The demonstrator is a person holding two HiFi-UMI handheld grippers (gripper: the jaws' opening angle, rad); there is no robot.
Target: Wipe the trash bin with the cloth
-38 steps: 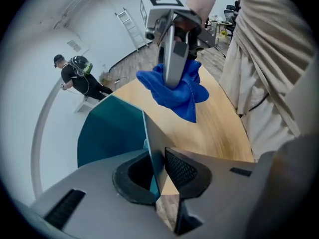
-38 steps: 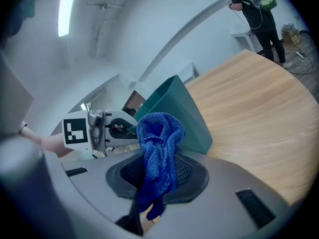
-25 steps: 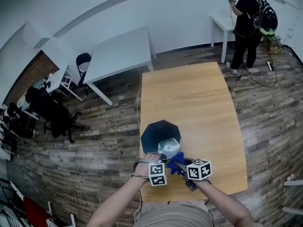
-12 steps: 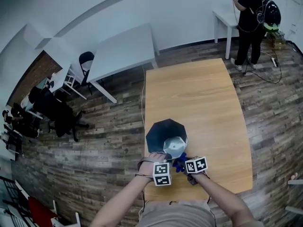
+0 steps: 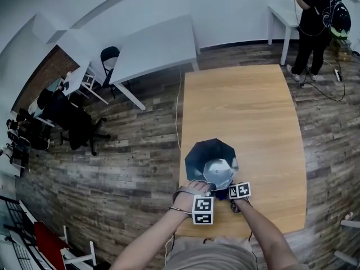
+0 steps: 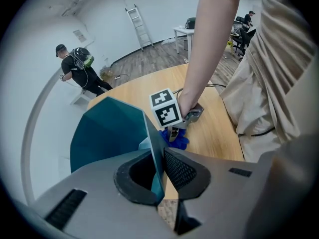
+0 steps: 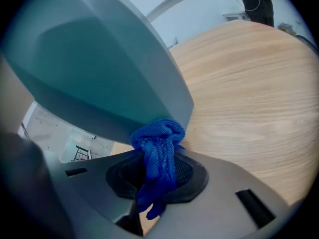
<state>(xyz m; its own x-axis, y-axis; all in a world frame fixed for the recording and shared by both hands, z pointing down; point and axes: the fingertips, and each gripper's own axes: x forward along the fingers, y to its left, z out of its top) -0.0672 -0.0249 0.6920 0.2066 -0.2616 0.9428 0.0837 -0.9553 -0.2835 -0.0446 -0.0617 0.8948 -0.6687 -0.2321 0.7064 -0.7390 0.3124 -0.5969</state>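
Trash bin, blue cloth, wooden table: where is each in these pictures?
trash bin (image 5: 200, 153), head view, dark inner wall.
blue cloth (image 7: 158, 154), right gripper view, bunched middle.
wooden table (image 5: 242, 111), head view, bare top.

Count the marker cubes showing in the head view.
2. The near marker cube rides the left hand-held gripper, clamped on the trash bin rim; the other marker cube rides the right hand-held gripper, gripping the blue cloth. None seems hidden.

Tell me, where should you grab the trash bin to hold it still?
Probably by its thin upright rim, from above. The trash bin is open-topped and far wider than a gripper, so only the wall edge fits, as the left gripper shows, clamped on the near rim.
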